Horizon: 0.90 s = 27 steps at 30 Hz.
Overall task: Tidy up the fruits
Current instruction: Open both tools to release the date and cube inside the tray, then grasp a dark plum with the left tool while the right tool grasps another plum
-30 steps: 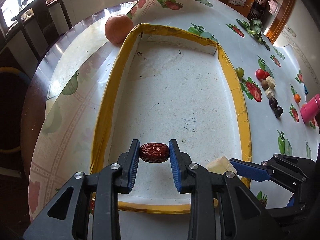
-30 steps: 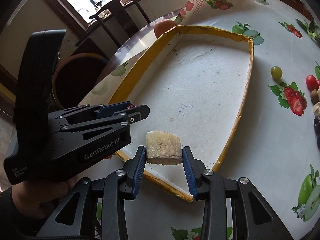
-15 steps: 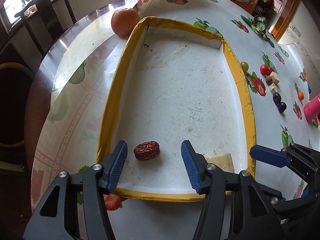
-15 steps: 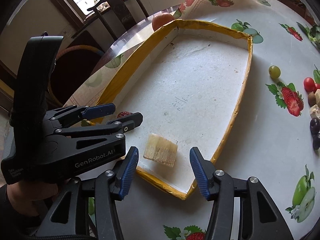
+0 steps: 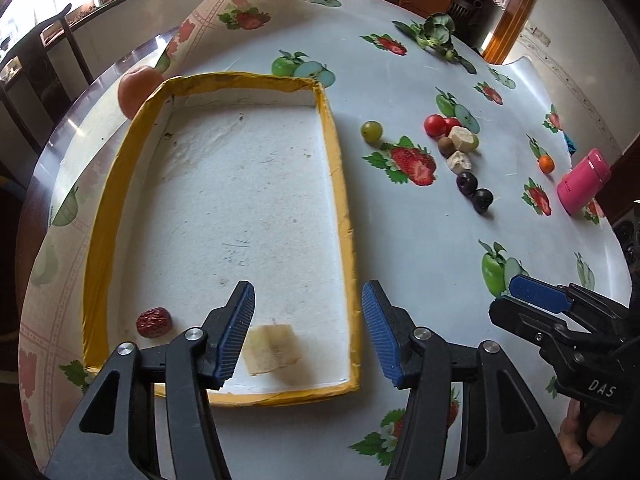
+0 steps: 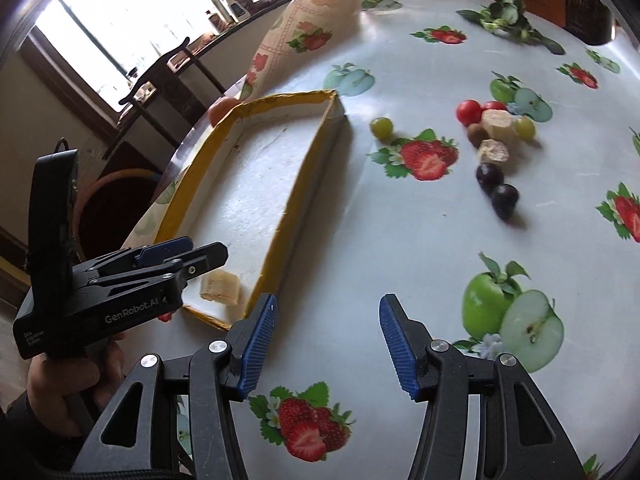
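A yellow-rimmed white tray (image 5: 339,184) holds a red date (image 5: 154,322) at its near left corner and a pale sugarcane chunk (image 5: 272,348) at its near edge; the tray (image 6: 296,196) and the chunk (image 6: 221,288) also show in the right wrist view. My left gripper (image 5: 308,336) is open and empty above the tray's near right part. My right gripper (image 6: 326,354) is open and empty over the tablecloth right of the tray. Loose fruit lies right of the tray: a green grape (image 5: 371,131), a cherry tomato (image 5: 435,125), pale chunks (image 5: 460,161) and dark grapes (image 5: 476,192).
A peach (image 5: 136,88) sits behind the tray's far left corner. A pink bottle (image 5: 584,187) lies at the right, with a small orange fruit (image 5: 546,165) beside it. A leafy green (image 5: 438,36) lies far back. A chair (image 6: 160,80) stands beyond the table.
Both grippers opened and let go: the date and the sugarcane chunk now lie in the tray. Both grippers have since swung right, the right one out over the tablecloth.
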Motion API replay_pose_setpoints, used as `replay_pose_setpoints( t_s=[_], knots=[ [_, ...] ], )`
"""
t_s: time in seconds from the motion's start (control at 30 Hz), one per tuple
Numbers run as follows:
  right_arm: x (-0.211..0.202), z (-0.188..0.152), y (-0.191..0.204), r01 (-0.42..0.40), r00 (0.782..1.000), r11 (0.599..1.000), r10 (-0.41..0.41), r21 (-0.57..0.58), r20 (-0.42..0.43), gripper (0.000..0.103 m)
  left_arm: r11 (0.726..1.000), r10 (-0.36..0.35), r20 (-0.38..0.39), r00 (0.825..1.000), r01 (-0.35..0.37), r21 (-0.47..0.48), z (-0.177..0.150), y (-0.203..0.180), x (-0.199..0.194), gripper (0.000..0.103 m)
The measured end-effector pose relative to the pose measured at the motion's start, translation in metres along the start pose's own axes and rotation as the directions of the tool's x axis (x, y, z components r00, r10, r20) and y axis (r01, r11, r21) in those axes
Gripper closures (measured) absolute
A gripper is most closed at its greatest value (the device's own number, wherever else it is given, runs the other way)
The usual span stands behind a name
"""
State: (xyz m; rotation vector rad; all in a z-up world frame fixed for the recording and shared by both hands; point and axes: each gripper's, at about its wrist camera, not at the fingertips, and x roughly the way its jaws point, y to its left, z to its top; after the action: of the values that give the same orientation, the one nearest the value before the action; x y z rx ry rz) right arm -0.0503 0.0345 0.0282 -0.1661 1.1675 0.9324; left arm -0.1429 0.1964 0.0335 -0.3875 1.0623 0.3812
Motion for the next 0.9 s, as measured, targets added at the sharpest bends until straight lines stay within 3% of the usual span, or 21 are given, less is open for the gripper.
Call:
replay_pose_setpoints(
  t_s=[0.23,0.47,0.63,0.83,0.9],
  knots=[
    [-0.021,-0.008,-0.056,0.064,0.996,0.991,-0.071,0.121,0.053,0.048,0.996,-0.065,-0.025,0.998,0.066,0.057,0.010,-0.047,0.011,0.048],
    [-0.020,-0.008,-0.081,0.086,0.993,0.985,-0.097,0.148,0.069,0.050,0.994,-0.094,-0.031,0.995,0.095,0.060,0.023,-0.070,0.024,0.048],
    [-0.002,0.014,-0.089,0.117,0.988,0.985,-0.128,0.124,0.087,0.056,0.994,-0.095,-0.019,0.995,0.096,0.046,0.040,-0.077,0.036,0.048],
    [0.044,0.051,-0.093,0.181,0.982,0.982,-0.184,0.058,0.047,0.059,0.994,-0.096,-0.028,0.995,0.097,0.043,0.067,-0.093,0.057,0.048],
    [0.052,0.056,-0.096,0.206,0.977,0.978,-0.208,0.036,0.056,0.066,0.993,-0.103,-0.032,0.994,0.105,0.048,0.075,-0.101,0.064,0.048]
  ],
)
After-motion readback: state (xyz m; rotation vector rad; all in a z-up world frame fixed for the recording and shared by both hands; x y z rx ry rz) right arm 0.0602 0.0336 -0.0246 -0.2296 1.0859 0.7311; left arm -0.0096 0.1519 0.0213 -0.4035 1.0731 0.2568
